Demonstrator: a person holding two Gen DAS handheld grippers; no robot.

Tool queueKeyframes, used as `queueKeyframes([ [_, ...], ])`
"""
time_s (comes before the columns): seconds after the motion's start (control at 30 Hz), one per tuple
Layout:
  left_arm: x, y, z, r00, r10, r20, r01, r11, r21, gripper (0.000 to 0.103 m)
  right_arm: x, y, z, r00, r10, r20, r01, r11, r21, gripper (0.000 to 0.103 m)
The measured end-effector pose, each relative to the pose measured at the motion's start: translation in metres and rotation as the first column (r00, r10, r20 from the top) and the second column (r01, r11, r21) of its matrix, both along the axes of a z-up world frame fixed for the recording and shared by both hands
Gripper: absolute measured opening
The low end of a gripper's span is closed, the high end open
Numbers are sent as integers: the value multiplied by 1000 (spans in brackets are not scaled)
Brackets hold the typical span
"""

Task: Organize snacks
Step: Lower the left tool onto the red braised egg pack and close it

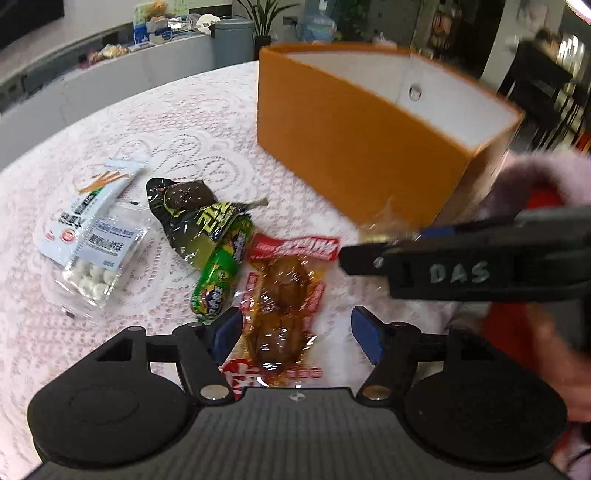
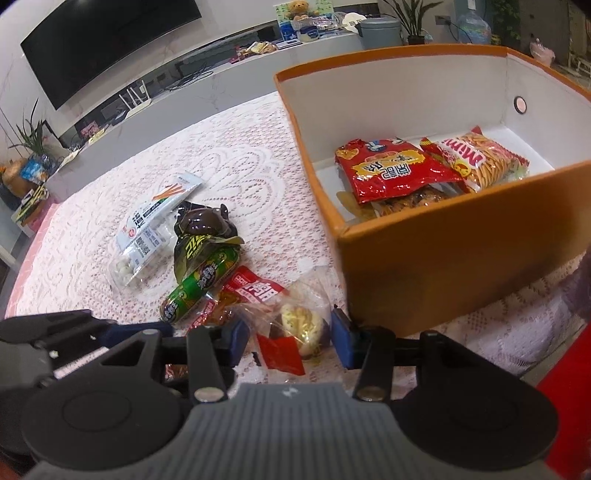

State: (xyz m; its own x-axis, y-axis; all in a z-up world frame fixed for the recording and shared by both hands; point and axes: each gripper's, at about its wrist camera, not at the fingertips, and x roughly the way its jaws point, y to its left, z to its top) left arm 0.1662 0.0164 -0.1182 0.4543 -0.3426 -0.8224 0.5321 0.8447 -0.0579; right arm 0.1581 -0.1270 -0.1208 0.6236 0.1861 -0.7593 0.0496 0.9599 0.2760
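Loose snacks lie on the lace tablecloth: a white pouch (image 1: 88,214), a pack of white balls (image 1: 99,266), a black-green pack (image 1: 192,218), a green sausage (image 1: 221,273) and a red-clear meat pack (image 1: 284,306). My left gripper (image 1: 295,332) is open just above the meat pack. My right gripper (image 2: 290,338) is open around a clear bag holding a yellow-white cake (image 2: 299,325), beside the orange box (image 2: 443,258). The box holds a red bag (image 2: 391,170) and a stick-snack bag (image 2: 480,158). The right gripper also shows in the left wrist view (image 1: 354,254).
The orange box (image 1: 351,147) stands at the table's far right. A counter with a TV (image 2: 103,40), a grey bin (image 2: 380,31) and plants lies beyond the table. A red sleeve (image 2: 569,398) is at the right edge.
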Motion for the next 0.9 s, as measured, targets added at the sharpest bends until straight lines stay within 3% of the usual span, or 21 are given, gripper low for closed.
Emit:
queueKeyframes([
  [0.07, 1, -6, -7, 1000, -5, -1, 5, 999, 43, 78, 0, 1, 0, 1000, 3, 1, -3, 1000, -7, 46],
  [0.2, 3, -13, -14, 1000, -3, 23, 2, 998, 59, 82, 0, 1, 0, 1000, 5, 1, -5, 1000, -6, 47],
  [0.33, 8, -7, -14, 999, 30, 27, -31, 999, 32, 69, -1, 1, 0, 1000, 6, 1, -6, 1000, -5, 47],
  [0.43, 7, -7, -13, 999, 35, 34, -37, 999, 33, 68, 0, 1, -1, 1000, 6, 0, -6, 1000, -4, 47],
  [0.47, 5, -7, -11, 999, 33, 37, -34, 999, 34, 63, 0, 1, -1, 1000, 5, 1, -5, 1000, -3, 47],
  [0.5, 5, -8, -10, 999, 25, 39, -26, 999, 22, 50, 0, 1, 0, 1000, 5, 0, -5, 1000, -3, 47],
  [0.77, -7, -5, 9, 994, 63, 87, -64, 998, 6, 29, -2, 2, -1, 1000, 15, 2, -15, 1000, 1, 44],
  [0.83, -11, -2, 17, 992, 73, 100, -73, 997, -9, 8, -2, 2, -1, 1000, 31, 4, -31, 1000, 0, 43],
  [0.9, -14, -2, 22, 993, 81, 89, -80, 997, -20, 4, -4, 3, 1, 999, 37, 21, -37, 999, 8, 42],
])
